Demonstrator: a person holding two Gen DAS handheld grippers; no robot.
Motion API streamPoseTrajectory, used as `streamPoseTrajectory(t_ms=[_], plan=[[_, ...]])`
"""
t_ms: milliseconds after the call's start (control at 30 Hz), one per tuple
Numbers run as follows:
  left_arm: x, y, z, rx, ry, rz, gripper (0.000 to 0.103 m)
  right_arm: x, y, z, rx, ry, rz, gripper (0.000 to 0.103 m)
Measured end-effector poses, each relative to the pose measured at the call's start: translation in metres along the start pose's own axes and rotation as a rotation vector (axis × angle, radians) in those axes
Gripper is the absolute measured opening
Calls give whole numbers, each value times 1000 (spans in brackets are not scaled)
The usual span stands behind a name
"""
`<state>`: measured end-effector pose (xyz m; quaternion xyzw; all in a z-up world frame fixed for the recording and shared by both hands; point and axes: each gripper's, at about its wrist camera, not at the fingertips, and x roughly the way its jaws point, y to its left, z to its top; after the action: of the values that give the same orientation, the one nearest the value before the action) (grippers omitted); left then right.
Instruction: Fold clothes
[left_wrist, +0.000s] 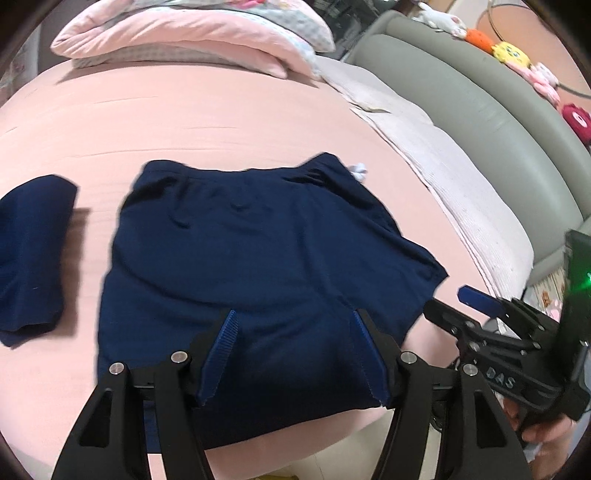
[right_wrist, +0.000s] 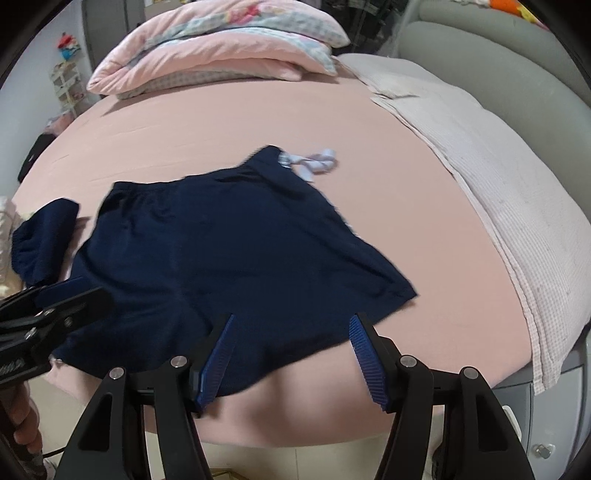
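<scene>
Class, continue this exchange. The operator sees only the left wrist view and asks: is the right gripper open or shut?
Observer: Open. The right gripper holds nothing and is above the near hem of the shorts.
Operator: What is the white bit by the waistband?
Observer: A white drawstring, lying loose on the pink sheet.
Operator: Is anything left of the folded garment?
Observer: A dark item at the bed's far edge; I cannot tell what it is.
</scene>
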<state>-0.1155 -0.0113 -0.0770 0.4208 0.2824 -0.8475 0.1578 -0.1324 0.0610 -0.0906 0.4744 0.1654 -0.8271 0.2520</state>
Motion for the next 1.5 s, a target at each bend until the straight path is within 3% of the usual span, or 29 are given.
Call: streamPoseTrajectory(t_ms=[200,400,533,833,967,1233,1367,1467,1500], plan=[[-8,30,-3,-15,-3,63,61,-9,32,-6,-25,2,19,63],[-17,51,-16,34,16,162,61,-20,52,-26,-11,-10,38,63],[-24,67,-27,12,22,198,61,-24,74,-38,-99,-37,41,63],[-34,103,-51,-155,67,125,61,-27,126,-48,-306,-58,41,63],[-31,113,-62,-195,107,88,61,-26,139,-53,-333,-56,65,63],[-35,118,-66,-226,95,32,61,-24,169,-70,-446,-87,88,63],[-36,127,-70,-307,55,-94,61,-22,183,-80,-528,-141,70,63],[-31,128,-72,-340,58,-173,49,-17,190,-86,-587,-163,44,63],[-30,128,-73,-343,59,-179,39,-15,192,-88,-606,-171,35,63]])
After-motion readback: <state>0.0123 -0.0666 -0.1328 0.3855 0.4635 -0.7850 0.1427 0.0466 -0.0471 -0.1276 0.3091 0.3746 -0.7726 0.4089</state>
